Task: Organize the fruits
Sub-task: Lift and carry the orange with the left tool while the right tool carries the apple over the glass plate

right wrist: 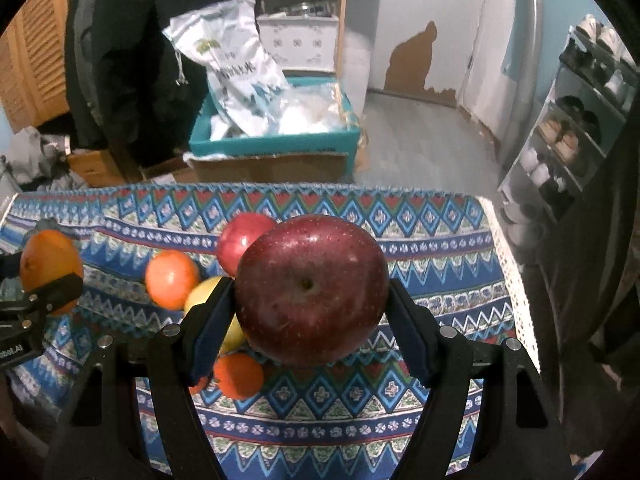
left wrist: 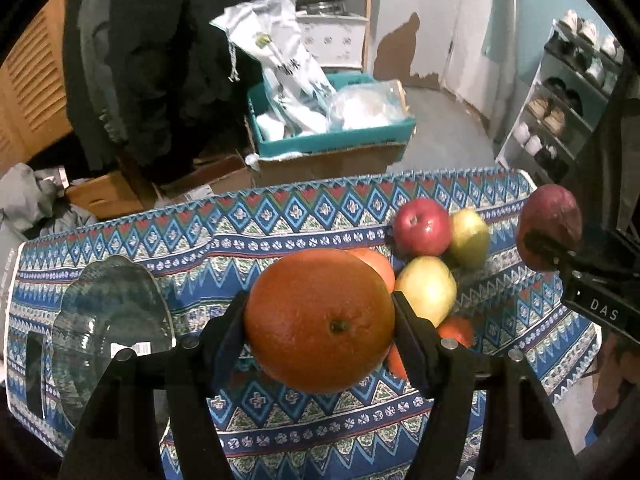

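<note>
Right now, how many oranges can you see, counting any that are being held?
4. One orange is clamped in the left gripper; one sits behind it on the tablecloth; two lie lower, partly hidden. More may be hidden.

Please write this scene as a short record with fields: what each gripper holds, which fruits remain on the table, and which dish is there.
left gripper: shut on orange
right gripper: shut on dark red apple
fruit pile on patterned tablecloth: red apple, two yellow-green apples, several oranges, partly hidden
dish: glass plate, at the table's left, no fruit visible on it
</note>
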`<state>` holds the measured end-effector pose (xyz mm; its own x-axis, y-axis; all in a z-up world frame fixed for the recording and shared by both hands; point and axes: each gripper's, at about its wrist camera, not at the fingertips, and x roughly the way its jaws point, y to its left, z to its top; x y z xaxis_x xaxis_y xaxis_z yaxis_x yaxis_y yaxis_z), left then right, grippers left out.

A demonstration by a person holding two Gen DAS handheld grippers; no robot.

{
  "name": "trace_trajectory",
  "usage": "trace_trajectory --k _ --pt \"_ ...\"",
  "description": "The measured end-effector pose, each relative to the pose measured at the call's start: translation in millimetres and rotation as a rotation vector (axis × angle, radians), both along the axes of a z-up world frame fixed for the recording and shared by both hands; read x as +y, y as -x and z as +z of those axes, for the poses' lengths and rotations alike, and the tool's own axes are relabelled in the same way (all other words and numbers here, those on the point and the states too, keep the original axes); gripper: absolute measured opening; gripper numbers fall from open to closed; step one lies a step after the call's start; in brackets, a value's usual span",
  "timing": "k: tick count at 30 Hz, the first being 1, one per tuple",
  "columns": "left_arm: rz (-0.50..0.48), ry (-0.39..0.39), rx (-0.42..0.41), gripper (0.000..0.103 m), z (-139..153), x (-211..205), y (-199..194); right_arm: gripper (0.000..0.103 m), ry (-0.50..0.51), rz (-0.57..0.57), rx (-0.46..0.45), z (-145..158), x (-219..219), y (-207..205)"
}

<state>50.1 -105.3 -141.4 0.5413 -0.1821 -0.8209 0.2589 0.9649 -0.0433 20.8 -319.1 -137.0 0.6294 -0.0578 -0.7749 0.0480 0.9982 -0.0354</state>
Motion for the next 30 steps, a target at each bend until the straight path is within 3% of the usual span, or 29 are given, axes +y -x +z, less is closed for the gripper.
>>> trace_trajectory --k 16,30 --pt "0.021 0.059 -0.129 0.07 59.9 25.4 26.5 0.075 -0.008 0.032 -0.146 66.5 16.7 23.4" --pt "0.057 0.069 -0.184 0.07 82.7 55.1 39.0 0.075 -0.011 0.089 -0.23 104.2 46.2 35.2"
